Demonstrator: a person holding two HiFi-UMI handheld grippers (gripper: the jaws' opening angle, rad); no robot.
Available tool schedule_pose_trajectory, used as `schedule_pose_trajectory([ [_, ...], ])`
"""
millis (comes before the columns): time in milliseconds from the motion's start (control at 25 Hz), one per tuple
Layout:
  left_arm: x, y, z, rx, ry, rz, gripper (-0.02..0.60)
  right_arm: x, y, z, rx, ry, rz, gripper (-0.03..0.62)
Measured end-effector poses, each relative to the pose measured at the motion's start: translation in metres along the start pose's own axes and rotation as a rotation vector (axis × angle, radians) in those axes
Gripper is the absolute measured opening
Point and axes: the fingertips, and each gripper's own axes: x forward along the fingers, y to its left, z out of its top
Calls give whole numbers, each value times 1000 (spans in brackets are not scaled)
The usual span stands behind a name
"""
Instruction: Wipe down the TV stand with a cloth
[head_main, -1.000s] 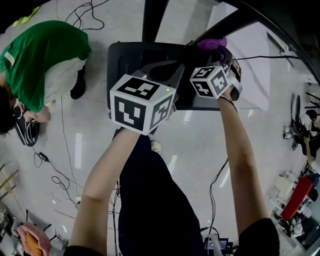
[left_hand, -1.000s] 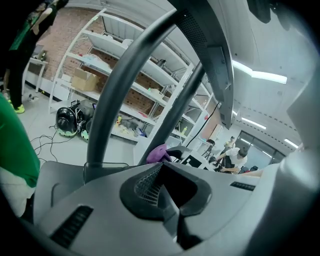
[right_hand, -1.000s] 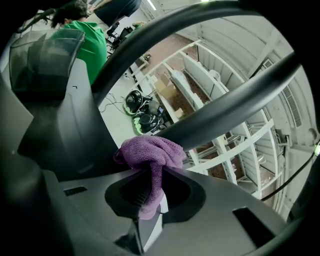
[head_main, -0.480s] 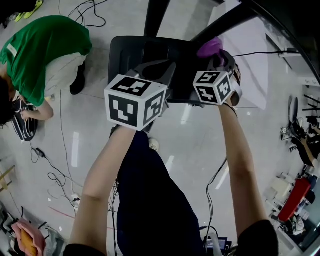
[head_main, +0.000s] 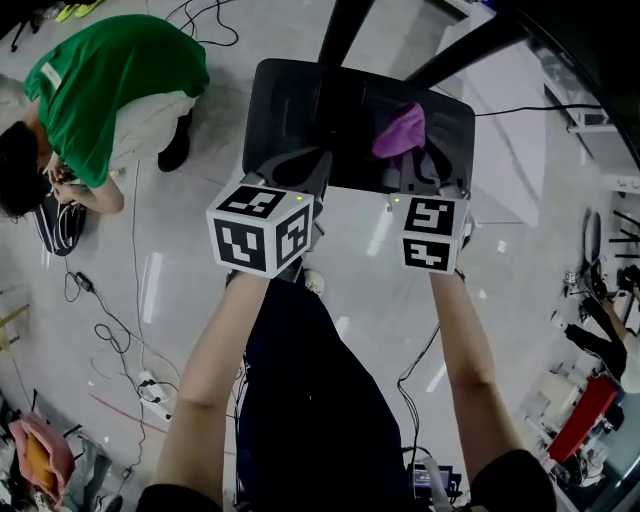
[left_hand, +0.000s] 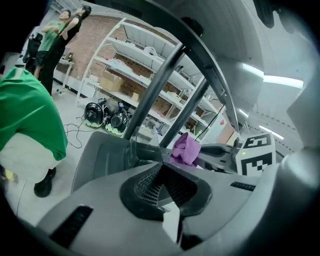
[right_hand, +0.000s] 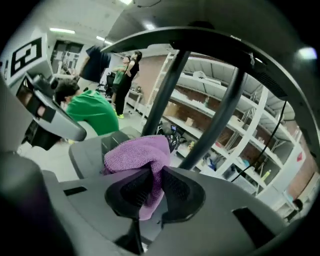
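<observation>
Purple cloth (right_hand: 136, 150) is bunched up and pinched in the right gripper (right_hand: 150, 186). Its jaws are closed tight on a fold, and the rest spills out past the tips. From above, the cloth sits over the far right part of the TV stand (head_main: 285, 105) base, a dark grey plate lying flat on the pale floor (head_main: 180, 300). It is close by the two black poles (head_main: 340, 40) that rise from the plate. Whether the cloth is pressed onto the plate or held just off it I cannot tell. The left gripper (left_hand: 160, 172) has its jaws drawn together with nothing between them. It hangs over the near edge of the plate, left of the cloth, doing no work. Off to the left a person in a green top (head_main: 110, 75) crouches among cables (head_main: 110, 340), well apart from the stand.

I'd judge this to be the wiping itself, with the right hand working the right side of the plate. The next move, I'd say, calls for pressing the cloth down flat and dragging it across toward the bare left part. It would need to steer round the foot of the poles with a firm grip, so the fold does not slip out
</observation>
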Motion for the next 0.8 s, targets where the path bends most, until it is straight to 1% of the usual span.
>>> schedule_pose_trajectory([
  [80, -15, 7, -7, -10, 1, 20, 6, -10, 25, 8, 45, -21, 43, 69],
  [240, -49, 31, -14, -33, 0, 61, 6, -25, 77, 33, 88, -49, 125, 69],
  [320, -62, 45, -12, -44, -3, 80, 6, -28, 97, 46, 122, -51, 164, 69],
  [480, -85, 74, -4, -67, -12, 105, 6, -23, 136, 72, 234, -43, 221, 69],
  [640, -97, 110, 17, -80, -34, 123, 6, 2, 168, 101, 320, -37, 224, 69],
  [800, -95, 151, 46, -63, -49, 140, 6, 41, 185, 126, 408, -32, 191, 69],
])
